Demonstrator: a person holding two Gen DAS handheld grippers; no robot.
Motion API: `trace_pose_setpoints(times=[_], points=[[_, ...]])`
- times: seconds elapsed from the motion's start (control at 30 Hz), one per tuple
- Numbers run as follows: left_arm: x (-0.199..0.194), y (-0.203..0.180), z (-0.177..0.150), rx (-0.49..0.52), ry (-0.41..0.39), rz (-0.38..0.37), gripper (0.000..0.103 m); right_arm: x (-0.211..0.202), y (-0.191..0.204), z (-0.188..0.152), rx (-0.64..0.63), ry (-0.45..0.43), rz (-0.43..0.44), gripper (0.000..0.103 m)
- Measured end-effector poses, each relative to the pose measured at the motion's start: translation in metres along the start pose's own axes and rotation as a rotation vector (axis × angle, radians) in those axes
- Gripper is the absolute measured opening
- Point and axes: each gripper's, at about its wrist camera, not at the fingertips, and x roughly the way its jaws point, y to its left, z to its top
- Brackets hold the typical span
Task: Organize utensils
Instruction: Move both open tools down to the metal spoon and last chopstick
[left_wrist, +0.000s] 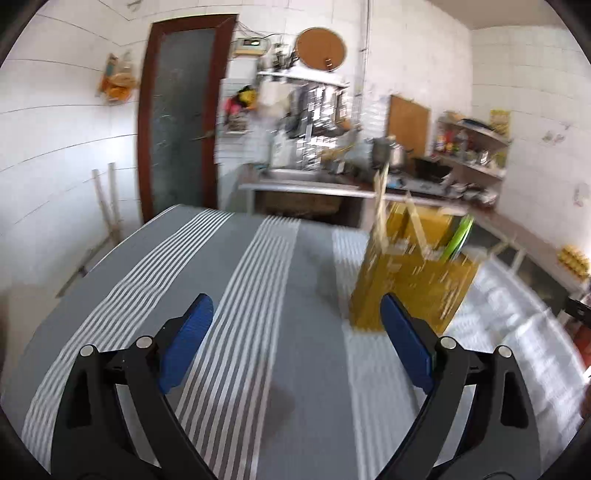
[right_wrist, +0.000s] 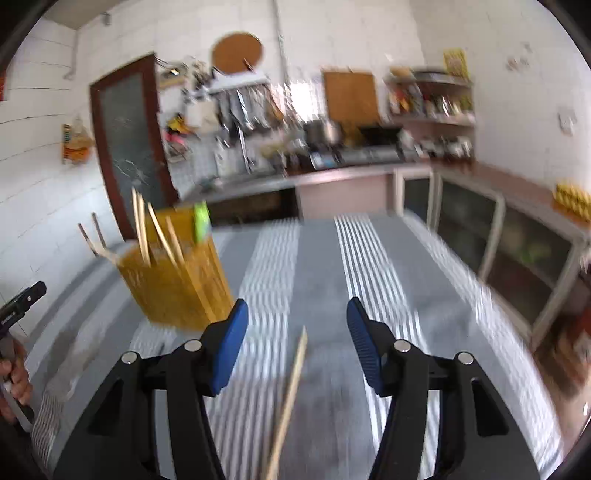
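A yellow utensil holder (left_wrist: 413, 284) (right_wrist: 173, 284) stands upright on the grey-and-white striped tablecloth (left_wrist: 258, 280). Several wooden chopsticks (right_wrist: 142, 229) and a green utensil (right_wrist: 201, 221) stick out of its top. My left gripper (left_wrist: 295, 301) is open over the cloth, nothing between its blue pads; the holder is just beyond its right finger. My right gripper (right_wrist: 298, 303) is open too, with the holder ahead to its left. A single wooden chopstick (right_wrist: 291, 391) lies between the right jaws, touching neither pad. Both views are motion-blurred.
A kitchen counter (right_wrist: 332, 173) with pots and hanging tools runs along the back wall. Glass-front cabinets (right_wrist: 480, 236) stand to the right of the table. A dark-framed door (left_wrist: 181, 118) is at the back left. A hand (right_wrist: 14, 376) shows at the left edge.
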Motion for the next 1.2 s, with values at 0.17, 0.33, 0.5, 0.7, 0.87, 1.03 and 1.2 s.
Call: trace_pose_setpoints(times=[0.17,0.33,0.5,0.7,0.87,1.03,1.2], points=[[-0.013,-0.006,-0.044,-0.03,0.061,-0.028,0.089,-0.008,0.002,-0.056,-0.008,0.092,0.009,0.055],[-0.018,-0.021,-0.062,-0.018,0.101,-0.061,0.089,-0.012,0.004,-0.073,-0.01,0.114,-0.001,0.055],[-0.019,-0.03,-0.066,0.011,0.117,-0.069,0.089,-0.019,0.008,-0.08,-0.024,0.103,-0.023,0.055],[-0.017,-0.033,-0.069,0.017,0.145,-0.082,0.089,-0.011,0.012,-0.08,-0.042,0.121,-0.035,0.055],[-0.01,-0.043,-0.064,0.019,0.182,-0.123,0.089,-0.004,0.014,-0.076,-0.051,0.126,-0.039,0.055],[0.004,-0.066,-0.054,0.053,0.214,-0.147,0.089,0.005,0.012,-0.069,-0.06,0.13,-0.055,0.055],[0.027,-0.097,-0.05,0.143,0.26,-0.162,0.085,0.015,0.01,-0.056,-0.081,0.132,-0.077,0.055]])
